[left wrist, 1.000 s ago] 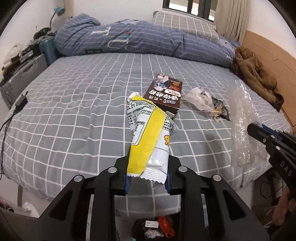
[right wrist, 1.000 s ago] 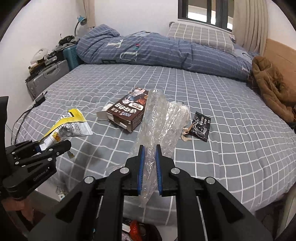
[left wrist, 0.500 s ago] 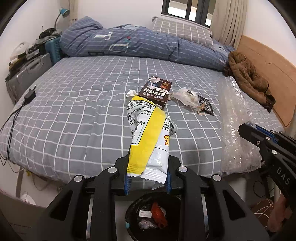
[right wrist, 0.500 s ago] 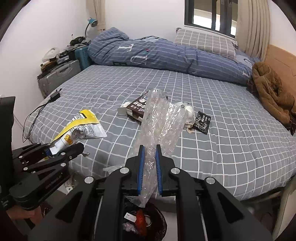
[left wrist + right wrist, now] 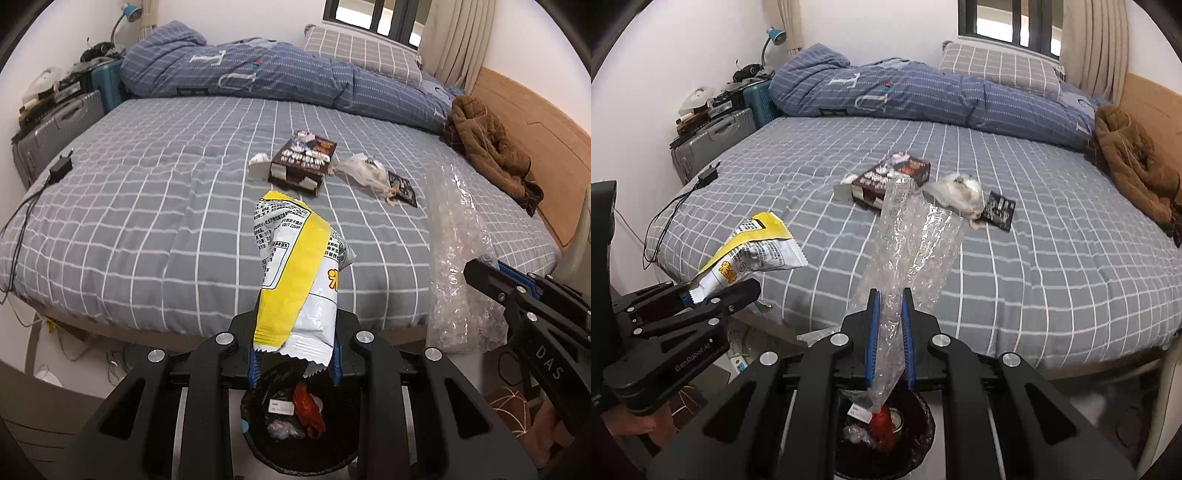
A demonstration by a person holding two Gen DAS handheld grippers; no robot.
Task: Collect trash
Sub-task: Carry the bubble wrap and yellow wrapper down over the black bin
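My left gripper (image 5: 294, 363) is shut on a yellow and white snack bag (image 5: 299, 273), held above the black trash bin (image 5: 295, 454) on the floor. My right gripper (image 5: 889, 345) is shut on a clear plastic wrap (image 5: 912, 243), also above the bin (image 5: 919, 439). The snack bag also shows in the right wrist view (image 5: 753, 251), and the wrap in the left wrist view (image 5: 458, 258). On the grey checked bed (image 5: 147, 206) lie a brown box (image 5: 303, 162), a crumpled white wrapper (image 5: 364, 171) and a small black packet (image 5: 402, 186).
The bin holds some trash, including a red piece (image 5: 308, 410). A blue duvet (image 5: 277, 74) and a pillow (image 5: 362, 51) lie at the far side, a brown coat (image 5: 491, 147) at the right. Suitcases (image 5: 55, 125) stand at the left; a charger cable (image 5: 22, 206) hangs there.
Both grippers have pulled back from the bed with their trash. The bin has come fully into view under both.
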